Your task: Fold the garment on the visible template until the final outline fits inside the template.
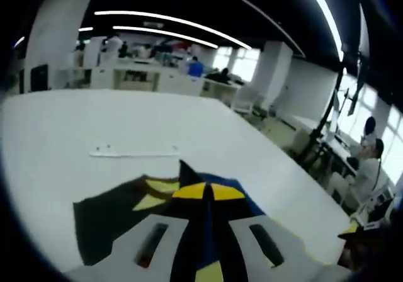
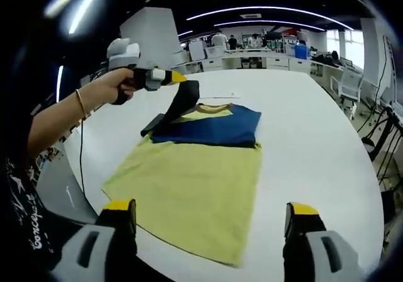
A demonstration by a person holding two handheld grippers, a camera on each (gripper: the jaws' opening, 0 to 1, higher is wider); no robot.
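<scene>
Notably, left gripper (image 2: 178,77) pinched the dark sleeve (image 2: 182,99) above the garment (image 2: 189,181); right gripper (image 2: 211,216), jaws apart and empty, hung nearer the yellow hem.

White lettering on the person's dark sleeve (image 2: 25,216) — too blurred to read.

Garment (image 2: 195,187) is soft matt cloth; table (image 2: 315,137) smooth, white, faintly glossy; left hand-held gripper (image 2: 178,77) looks plastic.

White table (image 2: 315,137), yellow-and-navy garment (image 2: 195,181) spread flat on it
</scene>
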